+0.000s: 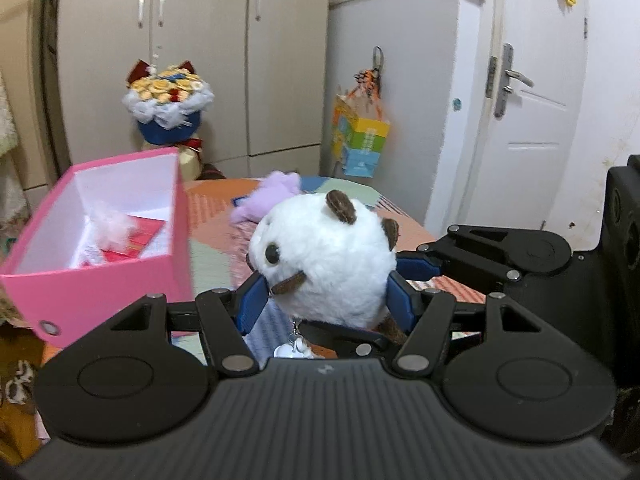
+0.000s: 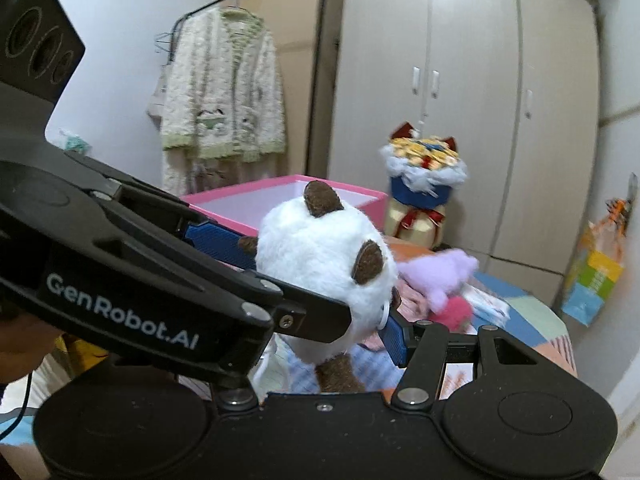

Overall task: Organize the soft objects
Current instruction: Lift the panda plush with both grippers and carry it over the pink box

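Observation:
A white plush panda (image 1: 324, 264) with brown ears is held in the air between both grippers. My left gripper (image 1: 326, 300) is shut on its head, blue pads on both sides. My right gripper (image 2: 320, 292) is around the same panda (image 2: 320, 256); its left finger is hidden behind the left gripper's body. In the left wrist view the right gripper's blue finger (image 1: 416, 266) touches the panda's right side. An open pink box (image 1: 100, 248) with a pale fluffy item and red papers inside stands to the left. A purple plush (image 1: 268, 196) lies on the patchwork table behind.
A bouquet in a blue wrap (image 1: 166, 104) stands behind the box. A colourful paper bag (image 1: 360, 140) hangs on the wall. A fuzzy cardigan (image 2: 222, 92) hangs on a rack. A pink pompom (image 2: 456, 312) lies by the purple plush (image 2: 440, 276). Wardrobe and door stand behind.

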